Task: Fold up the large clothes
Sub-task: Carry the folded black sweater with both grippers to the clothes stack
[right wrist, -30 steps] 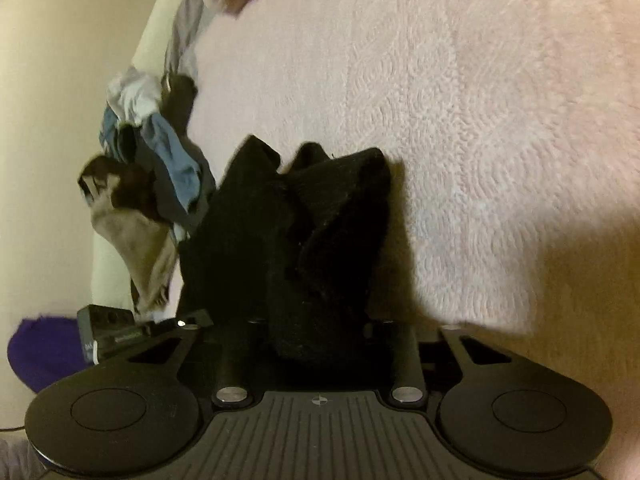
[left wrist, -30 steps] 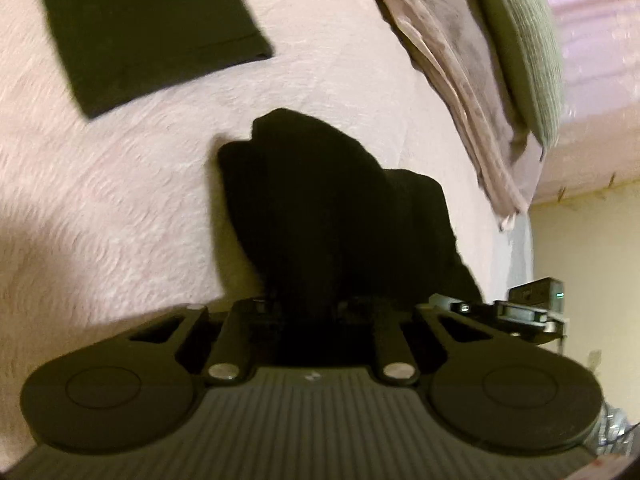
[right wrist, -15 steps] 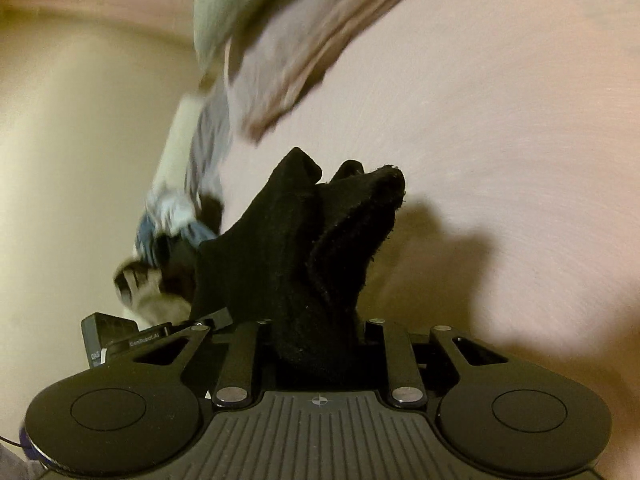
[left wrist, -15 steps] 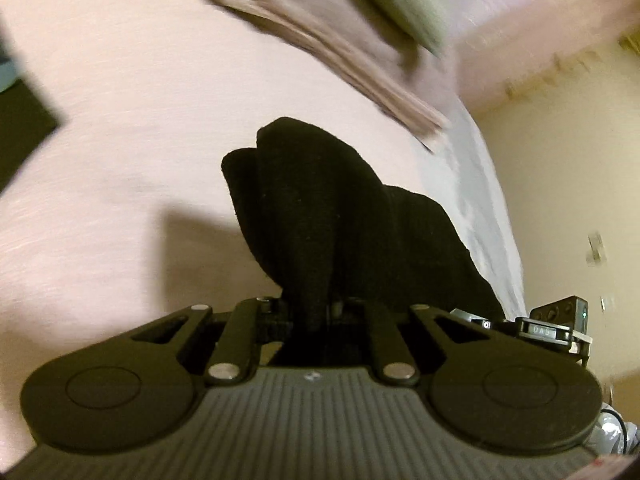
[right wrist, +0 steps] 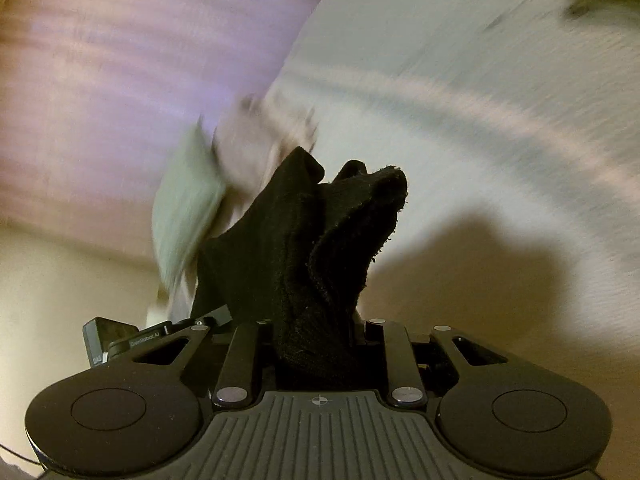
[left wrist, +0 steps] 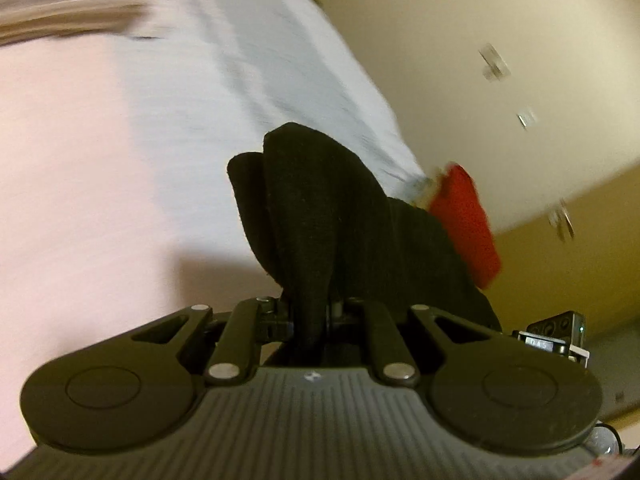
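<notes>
Both views are heavily smeared by motion; only the grippers and the cloth they hold read sharply.

Left gripper (left wrist: 310, 318): jaws nearly shut, pinching a narrow fold of the black garment (left wrist: 320, 216). The fingertips are buried in the cloth and cannot be made out. The garment bunches upward from the jaws and spreads to the right, covering the lower edge of a red item (left wrist: 466, 224) behind it. The bed (left wrist: 100, 180) lies left of and behind the garment, its far end blurred. Small fittings on the wall (left wrist: 460, 40) are unidentifiable.

Right gripper (right wrist: 316, 344): jaws partly closed, clamped on a thick bunch of the black garment (right wrist: 312, 248), which hides the fingertips. Left of the garment, a pale green and pinkish mass (right wrist: 192, 200) is too blurred to name. The garment's shadow falls on the bed (right wrist: 500, 120) to its right.

Against the earlier frames: the folded dark clothes and the pile of laundry are gone from view, the red item is new, more wall shows, and both grips are unchanged.
</notes>
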Action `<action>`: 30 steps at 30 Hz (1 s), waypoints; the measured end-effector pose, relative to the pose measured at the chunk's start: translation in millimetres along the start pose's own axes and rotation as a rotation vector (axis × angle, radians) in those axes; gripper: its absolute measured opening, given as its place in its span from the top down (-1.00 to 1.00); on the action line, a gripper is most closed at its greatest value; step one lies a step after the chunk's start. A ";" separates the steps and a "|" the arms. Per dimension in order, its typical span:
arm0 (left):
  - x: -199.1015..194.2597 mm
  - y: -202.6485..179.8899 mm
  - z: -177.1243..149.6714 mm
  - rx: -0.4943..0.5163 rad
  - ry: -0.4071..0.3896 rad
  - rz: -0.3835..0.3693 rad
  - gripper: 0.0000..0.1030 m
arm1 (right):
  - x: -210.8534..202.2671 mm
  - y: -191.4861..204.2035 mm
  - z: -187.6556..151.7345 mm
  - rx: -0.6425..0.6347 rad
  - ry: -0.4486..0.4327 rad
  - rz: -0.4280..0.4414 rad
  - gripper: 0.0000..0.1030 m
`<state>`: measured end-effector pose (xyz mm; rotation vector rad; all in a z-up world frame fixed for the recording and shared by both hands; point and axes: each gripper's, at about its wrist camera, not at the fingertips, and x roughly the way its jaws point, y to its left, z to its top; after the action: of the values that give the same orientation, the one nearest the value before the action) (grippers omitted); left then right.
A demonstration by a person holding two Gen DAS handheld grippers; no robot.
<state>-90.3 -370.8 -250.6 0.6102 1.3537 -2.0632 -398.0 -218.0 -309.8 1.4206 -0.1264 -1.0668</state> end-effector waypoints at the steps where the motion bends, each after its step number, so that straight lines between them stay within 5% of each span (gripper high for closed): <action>1: 20.8 -24.1 9.6 0.031 0.018 -0.014 0.83 | -20.9 -9.9 12.9 0.019 -0.035 -0.008 0.64; 11: 220.1 -245.6 95.2 0.241 0.136 -0.209 0.83 | -207.6 -78.4 147.4 0.074 -0.352 -0.092 0.64; 18: 335.0 -360.1 151.8 0.344 0.201 -0.263 0.83 | -276.6 -110.8 215.3 0.132 -0.506 -0.125 0.64; 24: 399.0 -393.2 177.4 0.401 0.256 -0.233 0.83 | -296.4 -149.7 251.6 0.221 -0.552 -0.121 0.64; 30: 441.7 -388.7 179.0 0.408 0.321 -0.201 0.83 | -297.9 -189.2 252.7 0.312 -0.541 -0.124 0.64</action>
<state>-687.2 -515.8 -218.9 1.0536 1.2040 -2.5150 -826.2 -168.9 -258.9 1.3906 -0.6238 -1.5681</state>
